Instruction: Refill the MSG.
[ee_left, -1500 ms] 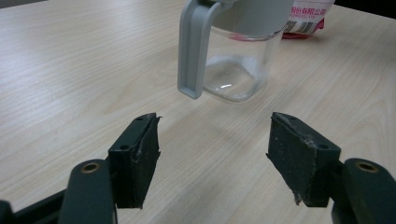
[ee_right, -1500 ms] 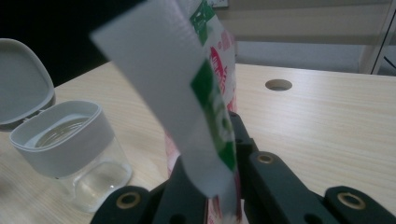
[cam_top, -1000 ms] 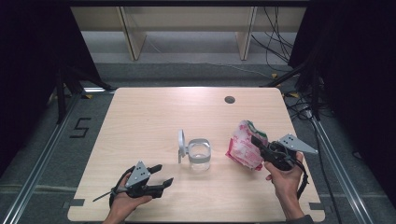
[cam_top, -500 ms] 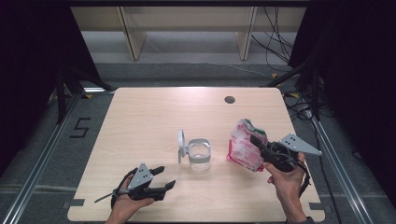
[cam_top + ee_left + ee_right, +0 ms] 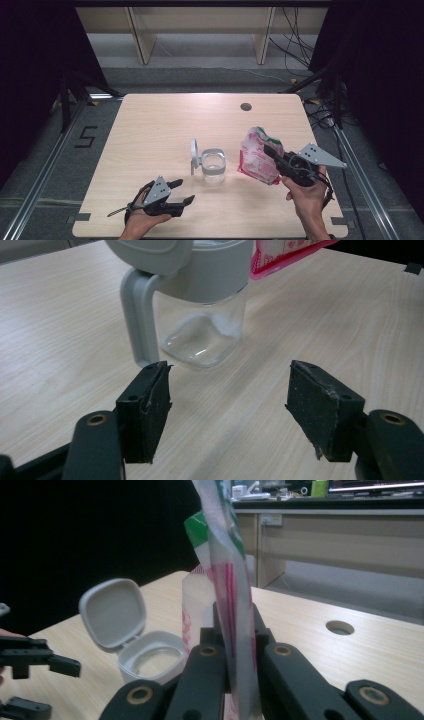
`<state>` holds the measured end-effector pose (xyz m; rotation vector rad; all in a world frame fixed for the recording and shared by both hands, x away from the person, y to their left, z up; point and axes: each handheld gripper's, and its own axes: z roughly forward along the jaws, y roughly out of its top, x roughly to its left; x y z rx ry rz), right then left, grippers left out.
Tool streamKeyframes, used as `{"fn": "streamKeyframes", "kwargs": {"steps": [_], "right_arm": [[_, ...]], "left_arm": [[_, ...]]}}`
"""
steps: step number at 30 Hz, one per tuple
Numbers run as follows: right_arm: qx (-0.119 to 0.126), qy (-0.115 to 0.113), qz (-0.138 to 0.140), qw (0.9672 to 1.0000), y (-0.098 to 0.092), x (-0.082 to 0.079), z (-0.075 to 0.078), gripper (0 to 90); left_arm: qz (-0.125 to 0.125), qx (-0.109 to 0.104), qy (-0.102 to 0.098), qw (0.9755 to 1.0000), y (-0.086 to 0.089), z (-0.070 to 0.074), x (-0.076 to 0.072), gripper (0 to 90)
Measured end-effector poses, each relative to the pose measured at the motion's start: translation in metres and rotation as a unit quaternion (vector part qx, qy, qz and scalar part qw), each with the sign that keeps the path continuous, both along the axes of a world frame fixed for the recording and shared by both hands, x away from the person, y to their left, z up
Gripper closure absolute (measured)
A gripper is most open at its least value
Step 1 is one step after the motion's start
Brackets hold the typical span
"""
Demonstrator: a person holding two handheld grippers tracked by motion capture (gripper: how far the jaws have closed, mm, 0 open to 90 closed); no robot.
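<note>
A clear jar with a grey rim and its flip lid standing open sits mid-table; it looks nearly empty, with a trace of white at the bottom. My right gripper is shut on a pink, white and green pouch, held upright just right of the jar. The pouch is pinched between the right jaws. My left gripper stands open near the table's front edge, pointing at the jar, with nothing between its pads.
The light wooden table has a round cable hole at the back right. Shelving legs and cables lie on the floor beyond the far edge. Metal rails run along both sides of the table.
The left gripper has slid slightly toward the front edge. The right gripper with the pouch has shifted a little, staying beside the jar.
</note>
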<state>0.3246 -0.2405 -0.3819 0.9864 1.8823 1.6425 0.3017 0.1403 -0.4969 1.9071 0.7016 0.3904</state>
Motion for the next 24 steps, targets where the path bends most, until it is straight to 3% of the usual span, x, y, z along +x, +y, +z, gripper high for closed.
{"fn": "streamKeyframes", "kwargs": {"steps": [3,4,5,11,17,20,22,24], "right_arm": [[-0.001,-0.002,0.007,1.0,0.003,-0.004,0.005,90.0],[-0.003,-0.012,0.013,0.9998,0.003,-0.003,0.006,89.9],[-0.005,-0.014,0.016,0.9998,0.005,-0.004,0.007,89.9],[-0.004,-0.016,0.043,0.9989,0.018,-0.011,0.011,90.0],[-0.003,-0.006,0.05,0.9987,0.024,-0.013,0.01,90.0],[-0.008,-0.015,0.057,0.9982,0.027,-0.013,0.01,90.0],[0.003,-0.01,0.064,0.9979,0.029,-0.014,0.011,90.0],[-0.014,-0.011,0.068,0.9975,0.031,-0.015,0.011,90.0]], "left_arm": [[-0.01,-0.001,0.0,1.0,-0.009,0.001,0.0,33.2],[-0.015,-0.002,0.0,0.9999,-0.013,0.002,-0.001,33.1],[-0.018,0.004,-0.008,0.9998,-0.017,0.003,-0.002,33.1],[-0.036,0.02,-0.011,0.9991,-0.043,-0.002,0.0,33.2],[-0.042,0.021,-0.013,0.9988,-0.062,-0.004,0.003,33.2],[-0.032,0.024,-0.025,0.9989,-0.073,-0.002,0.007,33.2],[-0.036,0.022,-0.023,0.9989,-0.079,-0.002,0.008,33.4],[-0.036,0.024,-0.026,0.9987,-0.085,-0.002,0.009,34.1]]}}
